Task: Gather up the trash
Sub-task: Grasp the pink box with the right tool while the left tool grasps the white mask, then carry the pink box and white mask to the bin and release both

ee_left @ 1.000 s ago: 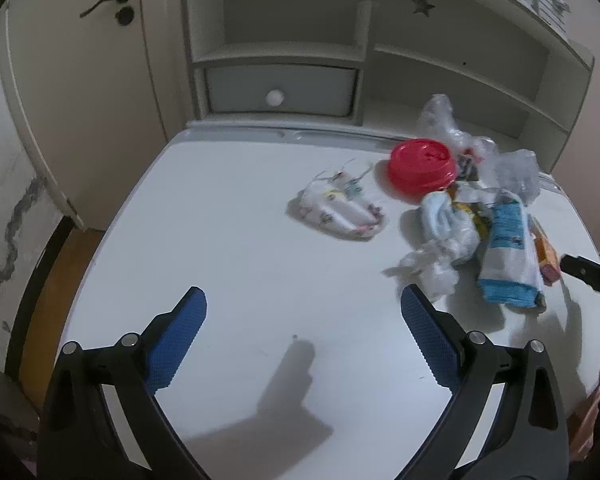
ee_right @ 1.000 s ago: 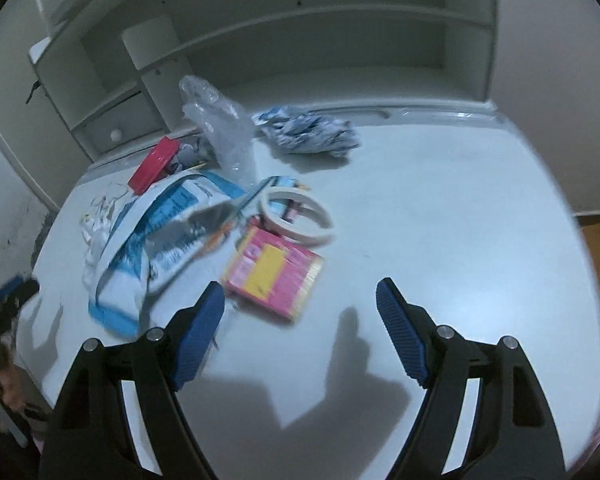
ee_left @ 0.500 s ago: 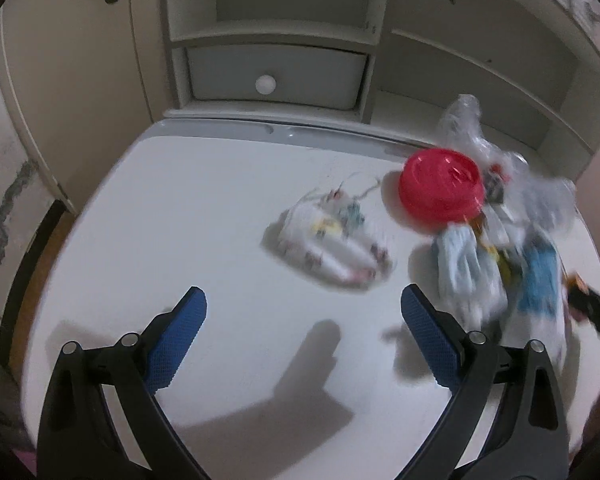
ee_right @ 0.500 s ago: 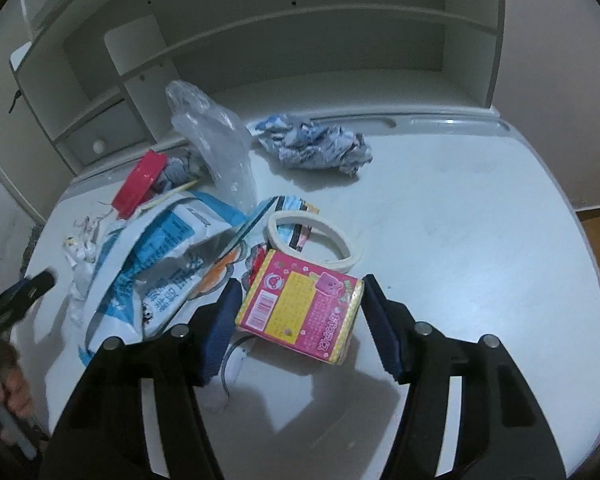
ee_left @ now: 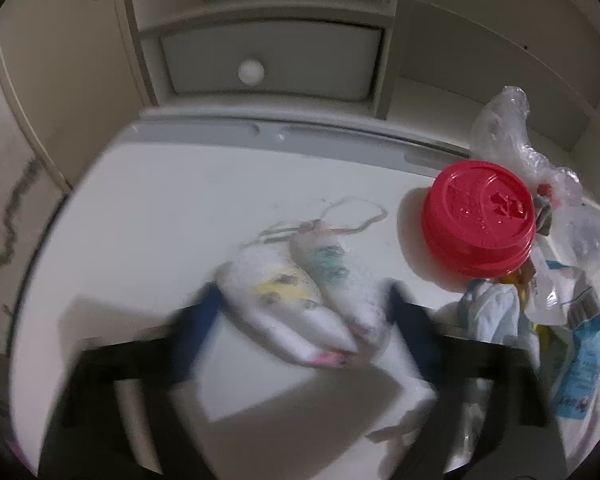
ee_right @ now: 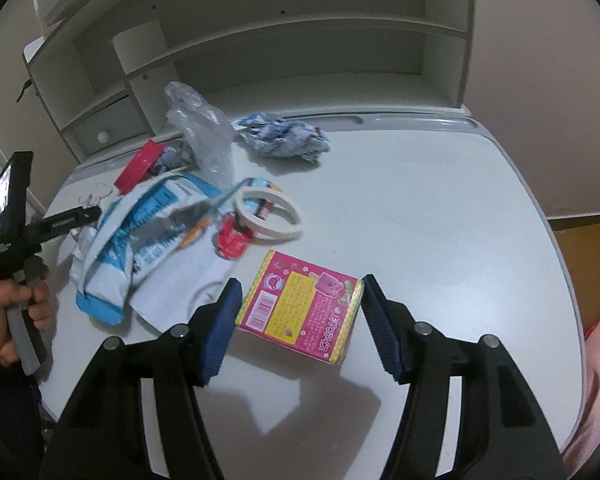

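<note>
On pink box (ee_right: 300, 312): Korean print

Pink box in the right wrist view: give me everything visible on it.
The pink box is a small flat carton, cardboard by the look, with a yellow text panel, a barcode and a cartoon face. It sits tilted between the right gripper pads, which press both its sides; it seems lifted slightly off the white table.

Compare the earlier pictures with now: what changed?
The left claw moved in over the white patterned cloth and is closing around it. The right claw closed on the pink box, lifted slightly. The red lid, tape ring and snack bag stayed put.
</note>
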`<state>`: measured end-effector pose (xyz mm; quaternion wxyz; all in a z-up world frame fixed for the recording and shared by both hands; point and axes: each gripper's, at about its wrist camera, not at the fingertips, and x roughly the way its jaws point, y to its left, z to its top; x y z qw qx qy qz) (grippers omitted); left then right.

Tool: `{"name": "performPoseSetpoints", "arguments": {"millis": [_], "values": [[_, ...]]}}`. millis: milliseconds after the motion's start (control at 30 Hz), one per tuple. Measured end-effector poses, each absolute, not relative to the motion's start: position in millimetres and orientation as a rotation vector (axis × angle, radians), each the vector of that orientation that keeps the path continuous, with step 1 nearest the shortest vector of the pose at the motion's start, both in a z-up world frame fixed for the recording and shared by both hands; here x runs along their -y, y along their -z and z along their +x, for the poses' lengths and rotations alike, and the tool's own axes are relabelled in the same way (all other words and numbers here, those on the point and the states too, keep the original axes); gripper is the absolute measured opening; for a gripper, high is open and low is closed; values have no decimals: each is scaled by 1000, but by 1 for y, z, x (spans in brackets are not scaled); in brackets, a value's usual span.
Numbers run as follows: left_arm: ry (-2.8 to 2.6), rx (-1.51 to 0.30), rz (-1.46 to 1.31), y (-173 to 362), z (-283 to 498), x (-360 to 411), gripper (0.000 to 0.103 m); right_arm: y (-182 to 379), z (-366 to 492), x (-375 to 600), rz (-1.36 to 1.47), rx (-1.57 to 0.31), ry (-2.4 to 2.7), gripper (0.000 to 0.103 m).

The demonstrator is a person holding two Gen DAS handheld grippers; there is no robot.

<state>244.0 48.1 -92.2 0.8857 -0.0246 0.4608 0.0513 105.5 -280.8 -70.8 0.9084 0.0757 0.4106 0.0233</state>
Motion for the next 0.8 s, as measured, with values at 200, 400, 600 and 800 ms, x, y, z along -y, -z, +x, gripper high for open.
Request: {"name": "performPoseSetpoints", "arguments": {"millis": [200,400,600,800], "values": [[-63,-915,-46,70,229,-40,26,68,83,313,159,-838,3,60],[130,-812,20,17,193,38,26,68,34,381,207,-820,127,60],[443,-756,125,-7,131,181,26,83,-36,475,299,-826,310,60],[789,-780,217,10,49,324,26,114,-108,563,413,-857,478,60]]}}
